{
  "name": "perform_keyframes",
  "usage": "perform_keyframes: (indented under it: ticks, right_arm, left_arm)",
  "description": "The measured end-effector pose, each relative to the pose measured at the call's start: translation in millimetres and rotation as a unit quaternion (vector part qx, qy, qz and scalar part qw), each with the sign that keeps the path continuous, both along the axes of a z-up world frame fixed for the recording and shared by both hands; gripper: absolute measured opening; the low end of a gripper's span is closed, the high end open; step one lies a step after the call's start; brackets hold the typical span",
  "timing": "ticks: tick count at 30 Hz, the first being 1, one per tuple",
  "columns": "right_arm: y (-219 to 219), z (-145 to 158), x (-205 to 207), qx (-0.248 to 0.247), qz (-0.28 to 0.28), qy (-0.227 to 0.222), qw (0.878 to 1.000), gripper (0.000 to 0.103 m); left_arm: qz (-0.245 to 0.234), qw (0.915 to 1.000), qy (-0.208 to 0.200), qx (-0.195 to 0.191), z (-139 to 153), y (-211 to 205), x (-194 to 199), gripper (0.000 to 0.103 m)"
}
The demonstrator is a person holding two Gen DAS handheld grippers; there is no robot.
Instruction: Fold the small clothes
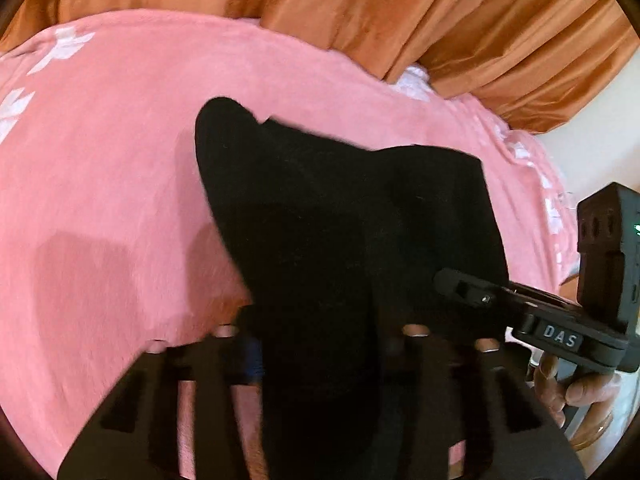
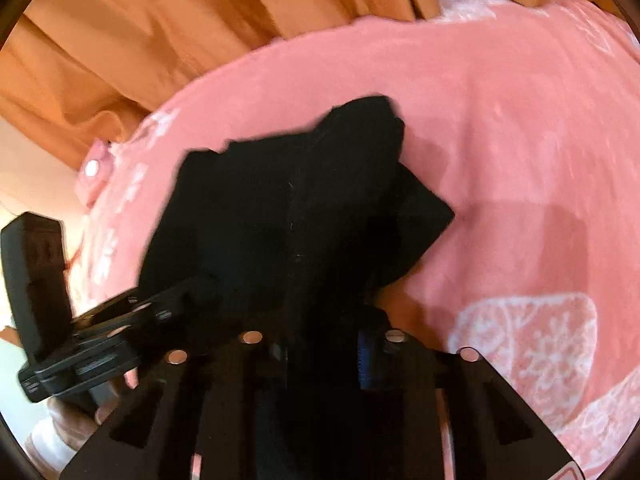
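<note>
Black garment [image 1: 344, 216], crumpled, lying on pink blanket [image 1: 112, 152]; near edge runs up between jaws of both grippers. Left gripper [image 1: 320, 344] and right gripper [image 2: 320, 344] each narrowed onto cloth. Orange curtain [image 1: 400, 8] behind.

Black garment [image 1: 340, 216]: matt knit cloth between the fingers. Blanket [image 1: 120, 140] beyond the fingertips: pink, fleecy nap. Left gripper [image 1: 320, 344]: matt black plastic. Curtain [image 1: 400, 8]: faintly lustrous orange cloth.
</note>
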State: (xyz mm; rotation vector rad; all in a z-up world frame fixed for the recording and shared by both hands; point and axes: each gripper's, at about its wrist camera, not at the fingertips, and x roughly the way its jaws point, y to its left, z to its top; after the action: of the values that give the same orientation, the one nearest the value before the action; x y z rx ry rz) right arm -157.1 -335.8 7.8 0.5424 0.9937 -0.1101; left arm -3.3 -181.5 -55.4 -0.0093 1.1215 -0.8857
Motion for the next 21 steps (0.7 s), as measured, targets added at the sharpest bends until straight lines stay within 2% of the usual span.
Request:
perform_keyframes:
  ticks: [2, 4, 7, 9, 12, 14, 15, 16, 17, 18, 19, 20, 21]
  right_arm:
    - [11, 30, 0, -0.027, 0.007, -0.038, 0.999, 0.020]
    - [20, 69, -5, -0.048, 0.012, -0.093, 0.994, 0.020]
    - [26, 118, -4, -0.043, 0.019, -0.173, 0.984, 0.020]
    - [31, 152, -1, -0.032, 0.021, -0.222, 0.974, 0.020]
    - [42, 176, 20, -0.024, 0.030, -0.256, 0.966, 0.021]
    - [47, 163, 53, -0.013, 0.029, -0.249, 0.968, 0.026]
    - [47, 150, 69, -0.010, 0.028, -0.238, 0.971, 0.030]
    - [46, 129, 90, -0.015, 0.029, -0.214, 0.976, 0.040]
    - [42, 98, 113, -0.037, 0.015, -0.171, 0.984, 0.042]
    - [38, 76, 124, -0.054, -0.002, -0.135, 0.989, 0.042]
    - [34, 54, 133, -0.065, -0.025, -0.091, 0.993, 0.036]
    - [26, 37, 135, -0.035, -0.047, -0.061, 0.996, 0.029]
    - [23, 32, 134, 0.004, -0.050, -0.061, 0.997, 0.028]
  left_arm:
    - [-0.009, 0.9998, -0.009, -0.017, 24, 1, 3, 0.029]
    - [-0.017, 0.9975, -0.054, -0.041, 72, 8, 2, 0.029]
    - [-0.021, 0.9898, -0.117, -0.078, 141, 29, 1, 0.029]
    - [-0.013, 0.9846, -0.139, -0.105, 179, 48, 7, 0.031]
    - [0.005, 0.9803, -0.158, -0.118, 202, 65, 26, 0.034]
    - [0.025, 0.9811, -0.159, -0.108, 192, 69, 47, 0.041]
    - [0.048, 0.9836, -0.151, -0.087, 169, 68, 69, 0.047]
    - [0.067, 0.9845, -0.149, -0.064, 152, 70, 82, 0.063]
    - [0.099, 0.9836, -0.148, -0.030, 128, 71, 97, 0.066]
    - [0.144, 0.9808, -0.130, 0.018, 95, 75, 117, 0.063]
    - [0.170, 0.9788, -0.103, 0.051, 75, 81, 130, 0.056]
    - [0.185, 0.9791, -0.061, 0.058, 59, 89, 141, 0.053]
    - [0.194, 0.9803, -0.029, 0.025, 55, 100, 143, 0.053]
